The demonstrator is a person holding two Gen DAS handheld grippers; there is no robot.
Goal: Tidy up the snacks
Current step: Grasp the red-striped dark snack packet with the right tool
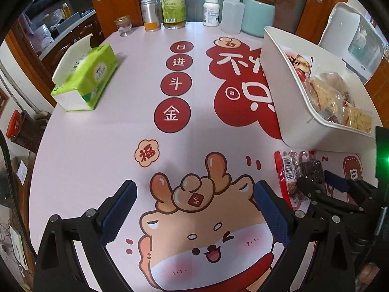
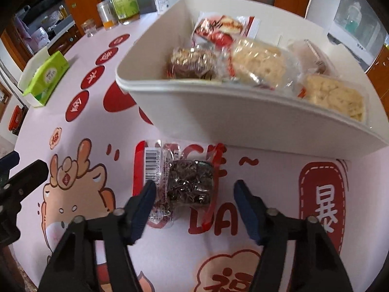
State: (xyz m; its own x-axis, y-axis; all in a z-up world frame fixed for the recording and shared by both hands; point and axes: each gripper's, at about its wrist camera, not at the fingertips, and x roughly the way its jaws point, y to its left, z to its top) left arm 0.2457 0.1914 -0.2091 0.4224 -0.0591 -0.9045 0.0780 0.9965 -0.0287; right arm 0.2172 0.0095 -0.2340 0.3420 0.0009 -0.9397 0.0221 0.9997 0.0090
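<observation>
A dark snack in a clear and red wrapper (image 2: 187, 182) lies flat on the printed tablecloth, just in front of a white bin (image 2: 243, 119) holding several wrapped snacks (image 2: 257, 63). My right gripper (image 2: 194, 187) is open, its fingers on either side of the snack's near end, close above the table. In the left wrist view the same snack (image 1: 301, 172) lies at the right with the right gripper over it, and the bin (image 1: 277, 73) stands behind. My left gripper (image 1: 194, 189) is open and empty over the deer print.
A green tissue box (image 1: 85, 75) sits at the table's left. Bottles and jars (image 1: 172, 2) line the far edge. A white appliance (image 1: 350, 36) stands behind the bin. The round table's edge curves along the left.
</observation>
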